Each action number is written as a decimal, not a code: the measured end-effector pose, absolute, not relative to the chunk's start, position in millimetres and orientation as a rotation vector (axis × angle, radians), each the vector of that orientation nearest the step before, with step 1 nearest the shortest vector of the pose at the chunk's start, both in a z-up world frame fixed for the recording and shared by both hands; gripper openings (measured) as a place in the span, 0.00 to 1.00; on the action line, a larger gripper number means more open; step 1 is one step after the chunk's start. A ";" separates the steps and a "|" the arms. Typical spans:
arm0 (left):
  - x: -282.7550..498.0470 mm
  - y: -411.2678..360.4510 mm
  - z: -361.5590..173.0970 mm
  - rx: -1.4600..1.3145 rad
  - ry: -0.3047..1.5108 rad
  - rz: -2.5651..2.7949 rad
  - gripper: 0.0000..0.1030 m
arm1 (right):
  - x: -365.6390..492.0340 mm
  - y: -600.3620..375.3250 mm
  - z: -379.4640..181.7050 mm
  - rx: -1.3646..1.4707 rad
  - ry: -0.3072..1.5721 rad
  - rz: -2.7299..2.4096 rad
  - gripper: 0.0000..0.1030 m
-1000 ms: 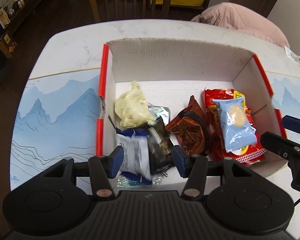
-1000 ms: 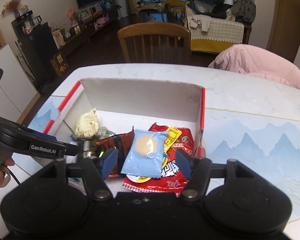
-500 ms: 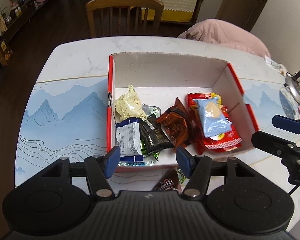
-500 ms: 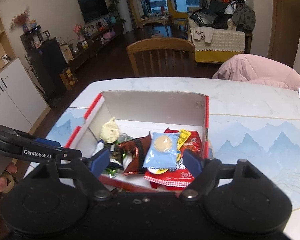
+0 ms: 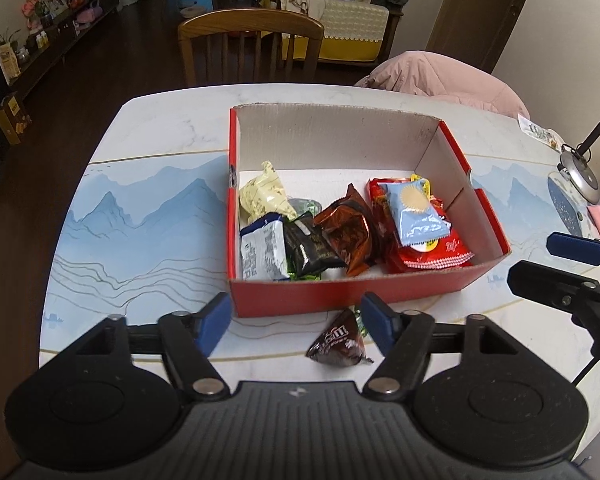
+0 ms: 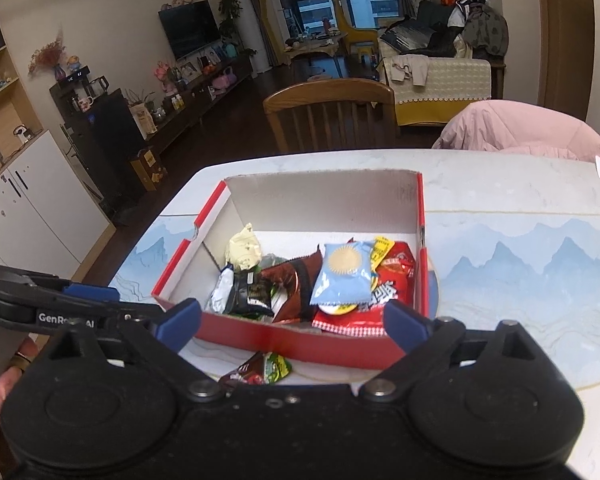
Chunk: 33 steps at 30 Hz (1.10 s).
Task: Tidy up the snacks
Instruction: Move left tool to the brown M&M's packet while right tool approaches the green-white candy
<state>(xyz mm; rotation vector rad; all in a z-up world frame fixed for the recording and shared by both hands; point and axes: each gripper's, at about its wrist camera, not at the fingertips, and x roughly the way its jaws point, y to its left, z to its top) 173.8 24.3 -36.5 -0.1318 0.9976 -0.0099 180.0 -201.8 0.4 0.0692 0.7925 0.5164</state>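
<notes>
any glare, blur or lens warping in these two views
Left wrist view: fisheye bows the table edge; foil sheen on the brown packet. Right wrist view: soft overall, the packets outside the red box blur at; corners vignette black.

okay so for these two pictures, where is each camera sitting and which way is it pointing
Left wrist: on the left gripper, looking down at the red box; jaws opening, empty; right gripper at the right edge.
Right wrist: on the right gripper, facing box and living room; jaws opening, empty; left gripper and a hand at left.
Shared: box, chocolate packet, wooden chair.
</notes>
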 end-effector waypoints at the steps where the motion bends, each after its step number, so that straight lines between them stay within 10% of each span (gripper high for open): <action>1: 170.9 24.2 -37.9 -0.133 0.996 -0.012 0.74 | 178.0 -202.4 -1.2 0.072 0.793 0.515 0.98; 33: 201.2 -24.4 -140.6 -0.017 1.188 -0.151 0.74 | 171.7 -233.0 -97.1 0.214 1.062 0.442 0.96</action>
